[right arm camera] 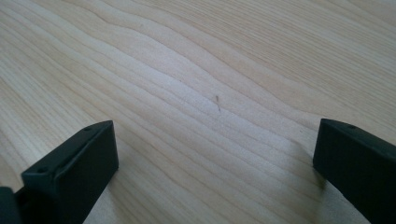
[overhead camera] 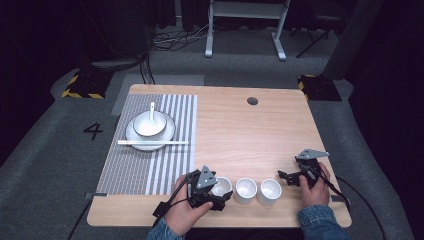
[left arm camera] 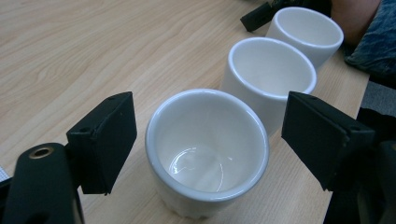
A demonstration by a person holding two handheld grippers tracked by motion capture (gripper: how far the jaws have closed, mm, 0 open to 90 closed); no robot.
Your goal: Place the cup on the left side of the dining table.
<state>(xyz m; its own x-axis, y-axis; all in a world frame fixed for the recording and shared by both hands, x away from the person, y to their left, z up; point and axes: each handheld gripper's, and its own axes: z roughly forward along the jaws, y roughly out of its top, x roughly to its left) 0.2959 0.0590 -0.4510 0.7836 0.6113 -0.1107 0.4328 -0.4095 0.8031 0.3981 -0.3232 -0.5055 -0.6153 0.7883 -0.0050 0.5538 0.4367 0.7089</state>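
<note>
From the high view, the left gripper (overhead camera: 218, 194) covers part of the nearest cup (overhead camera: 221, 186) at the table's (overhead camera: 250, 135) front edge. Its own view shows jaws spread either side of that cup (left arm camera: 207, 151), untouching. The right gripper (right arm camera: 215, 168) gapes over bare wood

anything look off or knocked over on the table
Nothing stands out. The three white cups stand upright in a row, empty and unchipped; the bowl sits on its plate with chopsticks laid across.
</note>
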